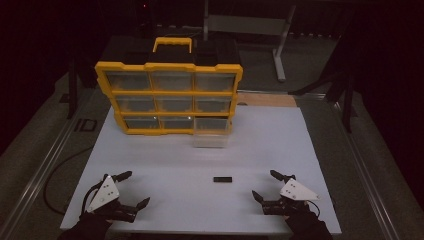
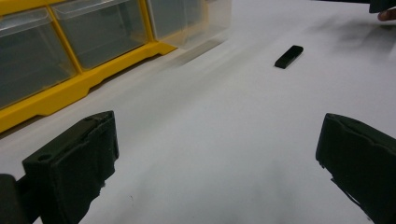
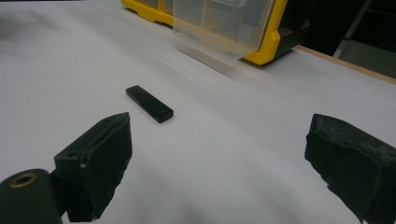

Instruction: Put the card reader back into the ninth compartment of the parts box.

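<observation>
Dark room w/ a white tabletop [image 1: 165, 165] lit in the middle; yellow drawer organizer [image 1: 169, 97] at the back, its bottom-right clear drawer [image 1: 212, 134] pulled out. Small black flat bar [image 1: 222, 179] lies btwn both grippers, long axis running left-right across the tabletop. Right gripper [image 1: 264, 186] is nearer; bar sits fwd and left of its fingers. Left gripper [image 1: 135, 190] is well apart. Both sets of fingers spread wide, holding nothing.
</observation>
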`<state>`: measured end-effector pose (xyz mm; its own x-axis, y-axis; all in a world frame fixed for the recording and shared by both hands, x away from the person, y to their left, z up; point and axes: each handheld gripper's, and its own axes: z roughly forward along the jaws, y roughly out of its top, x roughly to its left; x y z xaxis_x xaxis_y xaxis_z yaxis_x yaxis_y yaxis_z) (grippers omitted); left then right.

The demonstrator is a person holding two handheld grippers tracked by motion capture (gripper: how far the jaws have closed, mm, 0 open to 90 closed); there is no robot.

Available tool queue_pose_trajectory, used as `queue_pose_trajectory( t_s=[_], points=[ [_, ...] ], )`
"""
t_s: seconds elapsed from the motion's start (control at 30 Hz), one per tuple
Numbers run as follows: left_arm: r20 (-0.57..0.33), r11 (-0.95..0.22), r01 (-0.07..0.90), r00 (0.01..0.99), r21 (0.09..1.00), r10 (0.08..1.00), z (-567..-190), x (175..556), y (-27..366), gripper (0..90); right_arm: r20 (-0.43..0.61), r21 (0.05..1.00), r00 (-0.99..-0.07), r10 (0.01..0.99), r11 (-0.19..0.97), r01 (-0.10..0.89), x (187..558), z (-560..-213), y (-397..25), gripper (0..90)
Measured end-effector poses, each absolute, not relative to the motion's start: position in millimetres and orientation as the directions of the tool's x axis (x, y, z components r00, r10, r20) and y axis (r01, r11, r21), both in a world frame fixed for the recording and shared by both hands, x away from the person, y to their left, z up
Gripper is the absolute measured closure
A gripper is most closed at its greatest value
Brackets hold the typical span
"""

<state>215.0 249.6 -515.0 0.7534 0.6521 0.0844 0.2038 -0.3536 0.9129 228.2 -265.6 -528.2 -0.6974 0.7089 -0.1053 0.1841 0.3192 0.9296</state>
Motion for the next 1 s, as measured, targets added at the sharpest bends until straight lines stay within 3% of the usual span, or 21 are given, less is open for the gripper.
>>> queue_pose_trajectory(
  t_s=[1.0],
  points=[
    [0.083, -0.365, 0.217, 0.752, 0.905, 0.653, -505.5, 214.5, 252.8, 0.2, -0.119, 0.928, -0.689, 0.715, 0.327, 0.179, 229.2, -527.4, -262.4, 7.7]
  ],
)
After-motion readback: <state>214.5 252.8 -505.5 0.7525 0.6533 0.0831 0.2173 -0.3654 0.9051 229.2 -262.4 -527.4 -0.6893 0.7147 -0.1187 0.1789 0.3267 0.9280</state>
